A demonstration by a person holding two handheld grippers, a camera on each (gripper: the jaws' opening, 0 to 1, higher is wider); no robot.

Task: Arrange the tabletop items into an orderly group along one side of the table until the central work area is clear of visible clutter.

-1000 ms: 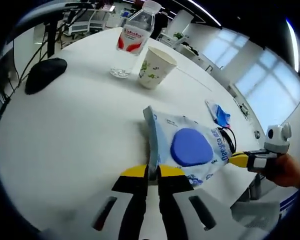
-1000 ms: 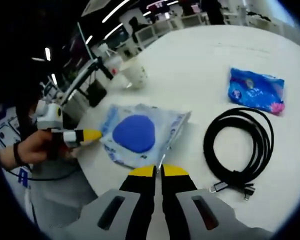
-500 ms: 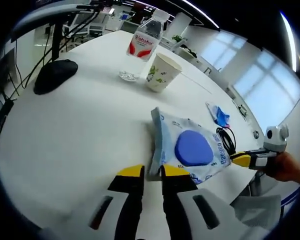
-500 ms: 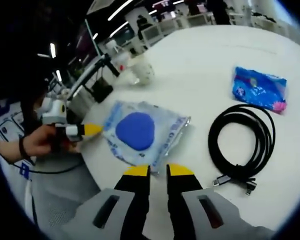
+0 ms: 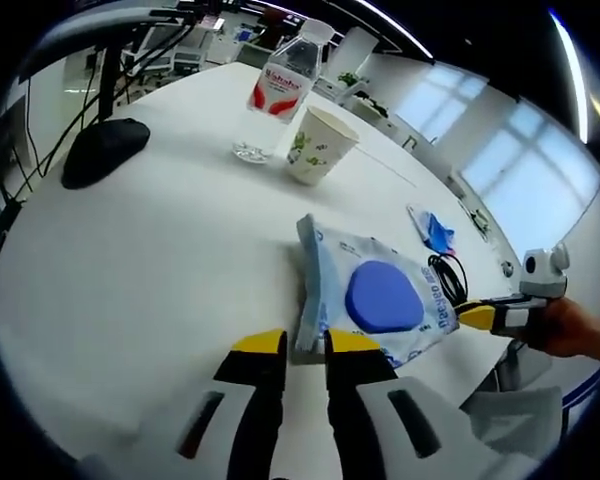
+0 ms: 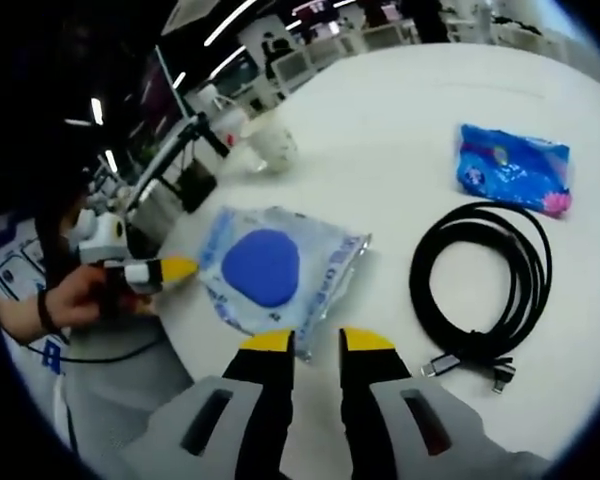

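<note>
A pale blue wipes pack [image 5: 380, 300] with a round blue lid lies flat on the white table [image 5: 150, 260]. My left gripper [image 5: 305, 345] is open, its yellow tips standing on either side of the pack's near edge. In the right gripper view the same pack [image 6: 270, 270] lies just ahead of my right gripper [image 6: 317, 342], which is open and holds nothing. The right gripper's yellow tip [image 5: 477, 318], held by a hand, shows at the pack's far corner. The left gripper's tip [image 6: 172, 269] shows at the left of the pack.
A water bottle [image 5: 280, 85], a paper cup [image 5: 315, 145] and a black mouse [image 5: 102, 150] stand at the table's far side. A coiled black cable [image 6: 480, 280] and a small blue packet [image 6: 510, 165] lie to the right of the pack. Chairs and desks stand beyond.
Both grippers were shut on opposite edges of the pack one second ago. Their jaws have since opened and let it go, and the pack now rests flat on the table.
</note>
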